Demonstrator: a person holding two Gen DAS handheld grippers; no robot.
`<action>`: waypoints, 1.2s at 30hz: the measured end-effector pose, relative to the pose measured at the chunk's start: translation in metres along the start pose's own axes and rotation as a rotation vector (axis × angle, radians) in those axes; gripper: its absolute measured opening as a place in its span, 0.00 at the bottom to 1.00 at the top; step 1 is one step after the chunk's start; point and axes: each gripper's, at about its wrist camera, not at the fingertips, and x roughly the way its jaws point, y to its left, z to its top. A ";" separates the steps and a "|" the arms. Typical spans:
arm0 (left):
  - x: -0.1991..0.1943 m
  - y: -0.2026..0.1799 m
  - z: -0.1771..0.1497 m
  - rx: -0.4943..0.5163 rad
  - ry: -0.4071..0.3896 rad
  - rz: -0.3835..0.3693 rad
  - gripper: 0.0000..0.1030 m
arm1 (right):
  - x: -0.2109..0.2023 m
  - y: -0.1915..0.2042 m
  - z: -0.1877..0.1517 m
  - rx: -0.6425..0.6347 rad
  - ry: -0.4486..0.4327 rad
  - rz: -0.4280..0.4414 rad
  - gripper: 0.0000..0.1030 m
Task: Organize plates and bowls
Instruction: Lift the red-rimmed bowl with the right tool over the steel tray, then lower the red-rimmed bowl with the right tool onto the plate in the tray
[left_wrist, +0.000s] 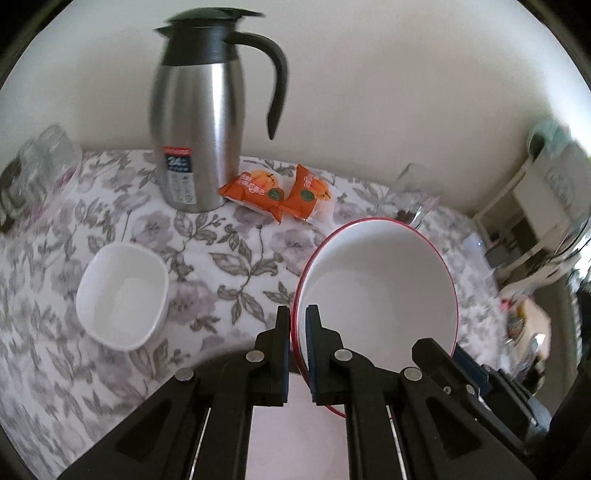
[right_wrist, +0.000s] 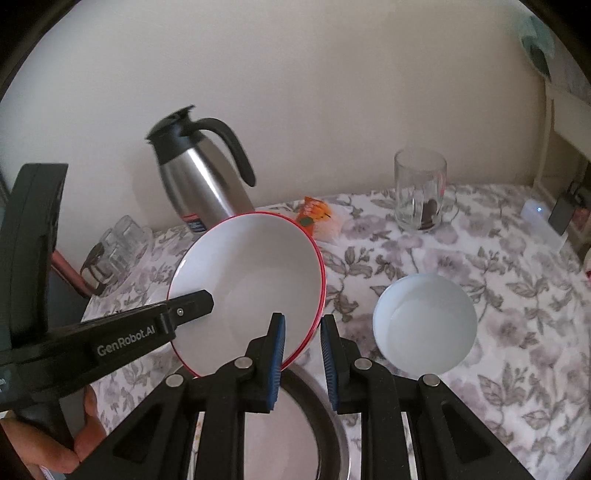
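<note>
My left gripper (left_wrist: 297, 332) is shut on the rim of a white red-rimmed bowl (left_wrist: 376, 280) and holds it tilted above the table; the bowl also shows in the right wrist view (right_wrist: 255, 280). My right gripper (right_wrist: 302, 350) is open, its jaws on either side of the bowl's right rim without pinching it. Under the bowl lies a dark-rimmed plate (right_wrist: 314, 398). A small white squarish bowl (left_wrist: 122, 291) sits on the floral cloth to the left. A small round white bowl (right_wrist: 424, 325) sits to the right of my right gripper.
A steel thermos jug (left_wrist: 199, 122) stands at the back by the wall. Two orange snack packets (left_wrist: 280, 192) lie beside it. A glass mug (right_wrist: 419, 195) stands at the back right. Glassware (left_wrist: 40, 166) sits at the far left. The table's right edge meets shelves (left_wrist: 535, 206).
</note>
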 end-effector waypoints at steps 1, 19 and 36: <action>-0.004 0.003 -0.003 -0.020 -0.008 -0.012 0.08 | -0.005 0.004 -0.002 -0.010 0.000 -0.005 0.21; -0.067 0.046 -0.076 -0.141 -0.079 -0.057 0.08 | -0.059 0.058 -0.044 -0.097 0.028 0.006 0.21; -0.066 0.078 -0.103 -0.188 -0.067 -0.075 0.11 | -0.039 0.070 -0.080 -0.073 0.120 0.018 0.21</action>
